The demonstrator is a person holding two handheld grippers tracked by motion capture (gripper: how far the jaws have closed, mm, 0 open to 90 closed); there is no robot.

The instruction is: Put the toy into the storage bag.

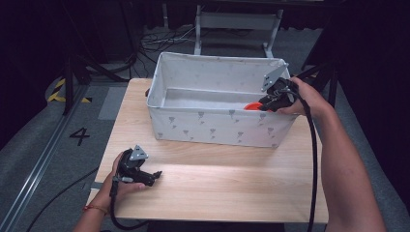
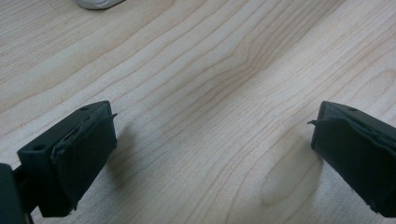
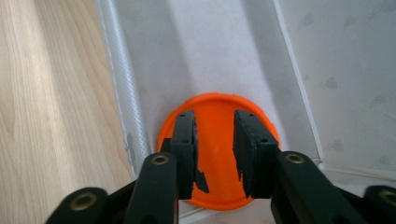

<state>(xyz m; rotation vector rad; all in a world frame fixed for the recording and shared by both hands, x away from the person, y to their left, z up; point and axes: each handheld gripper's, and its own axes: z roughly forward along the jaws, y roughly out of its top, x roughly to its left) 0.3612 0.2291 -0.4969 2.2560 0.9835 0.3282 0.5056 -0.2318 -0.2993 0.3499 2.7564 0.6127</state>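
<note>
Orange disc in the bin, left tool parked

Wooden table (image 1: 217, 188) carries the left gripper (image 1: 155, 176) at its near edge, jaws wide apart with nothing between them, probably parked there to stay out of the way. Farther back stands a white fabric bin (image 1: 217, 126). The right gripper (image 3: 215, 140) reaches over the bin's right end, jaws apart above an orange disc (image 3: 217, 154). The disc lies on the bin floor; contact with the jaws cannot be confirmed.

Black "4" on grey floor (image 1: 79, 136)
</note>
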